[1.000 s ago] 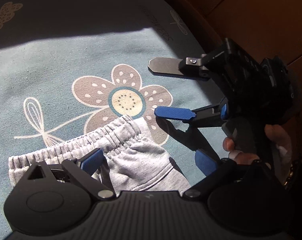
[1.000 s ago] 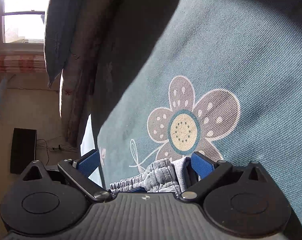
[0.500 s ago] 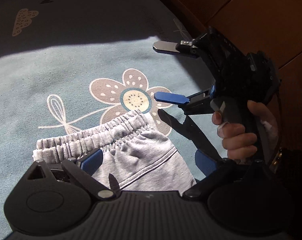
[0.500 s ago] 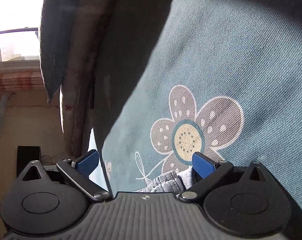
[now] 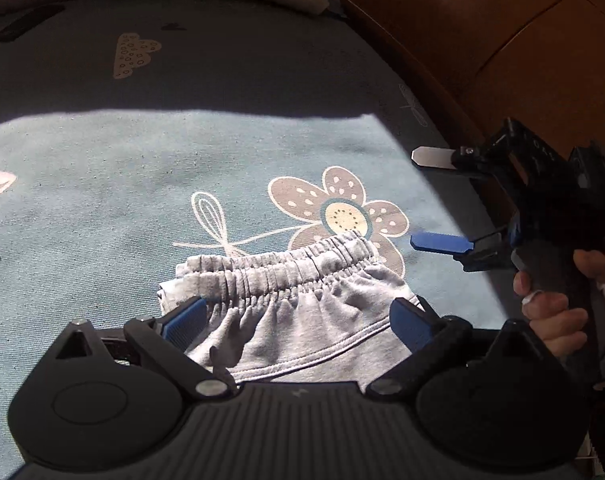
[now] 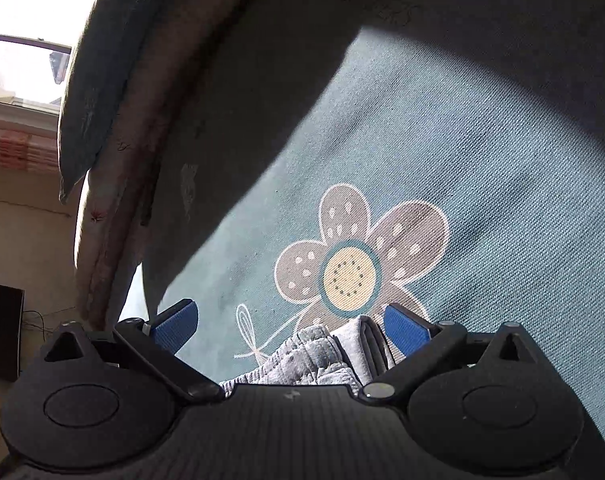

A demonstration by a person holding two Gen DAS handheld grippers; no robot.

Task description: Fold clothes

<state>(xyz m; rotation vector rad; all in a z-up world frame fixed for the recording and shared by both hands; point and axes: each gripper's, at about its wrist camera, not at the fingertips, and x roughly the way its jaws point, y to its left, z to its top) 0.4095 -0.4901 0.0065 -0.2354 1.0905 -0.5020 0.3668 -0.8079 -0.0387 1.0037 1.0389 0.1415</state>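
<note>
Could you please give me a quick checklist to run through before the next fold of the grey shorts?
1. Left gripper open: ok.
2. Right gripper open, holding nothing: ok.
3. Grey shorts lie free on the bedsheet: ok.
4. Waistband flat and even: not ok, its left end is doubled.
5. Leg ends aligned: cannot tell, hidden under the left gripper.
6. Hand clear of the shorts: ok.

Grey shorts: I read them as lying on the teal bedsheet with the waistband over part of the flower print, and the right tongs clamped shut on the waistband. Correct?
Not quite. The right tongs are open and hold nothing; they hover beside the grey shorts, as the left wrist view shows. The rest stands: the shorts lie on the teal bedsheet, the waistband over part of the flower print.
</note>
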